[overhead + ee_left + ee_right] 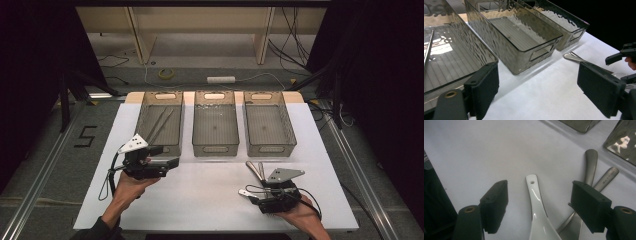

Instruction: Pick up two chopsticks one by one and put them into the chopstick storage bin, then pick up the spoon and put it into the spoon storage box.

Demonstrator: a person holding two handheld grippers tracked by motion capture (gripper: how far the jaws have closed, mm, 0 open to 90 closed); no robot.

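The left gripper (172, 161) is held wide open with nothing in it, parked just at 6 o'clock of the left bin (161, 121), where a pair of long tongs (161, 123) can be seen lying. Over at 5 o'clock on the table (210, 200), the right gripper (245, 192) is also spread open, with the white spoon (537, 212) sitting between its jaws but not pinched, and two metal handles (591, 165) are lying just at its 1 o'clock.

Both grippers black, blocky, w/ two flat rectangular jaws each. Left gripper (150, 165) & right gripper (272, 192) carry grey three-cornered plates dotted w/ holes. Brass-coloured screws at jaw bases. Thin black cables trail off. Dark sleeve on left arm.
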